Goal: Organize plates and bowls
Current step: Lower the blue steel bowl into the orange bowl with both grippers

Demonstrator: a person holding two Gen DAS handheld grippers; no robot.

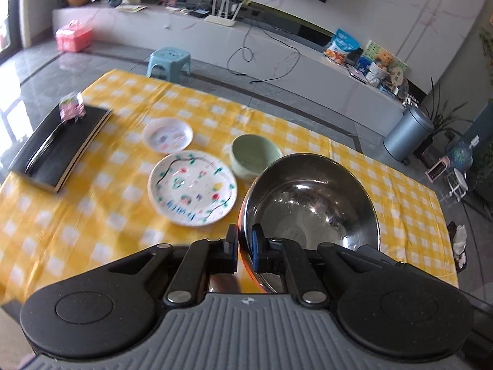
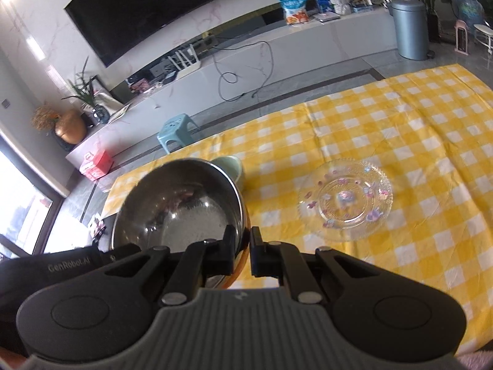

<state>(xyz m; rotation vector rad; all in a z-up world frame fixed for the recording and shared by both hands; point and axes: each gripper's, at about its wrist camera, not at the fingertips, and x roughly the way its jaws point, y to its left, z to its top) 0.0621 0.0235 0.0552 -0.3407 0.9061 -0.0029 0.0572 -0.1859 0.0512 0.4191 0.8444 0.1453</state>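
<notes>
Both grippers hold one steel bowl (image 1: 311, 203) by its rim, above the yellow checked table. My left gripper (image 1: 245, 240) is shut on its left rim. My right gripper (image 2: 245, 242) is shut on its right rim, and the steel bowl (image 2: 178, 206) fills the left of that view. A pale green bowl (image 1: 254, 155) sits just behind it and also shows in the right wrist view (image 2: 229, 166). A large painted white plate (image 1: 192, 189) and a small painted plate (image 1: 167, 134) lie to the left. A clear glass plate (image 2: 345, 199) lies to the right.
A black book (image 1: 58, 145) with a small pink item on it lies at the table's left edge. A blue stool (image 1: 169, 61), a pink box (image 1: 73, 37) and a grey bin (image 1: 408, 132) stand on the floor beyond the table (image 2: 400, 123).
</notes>
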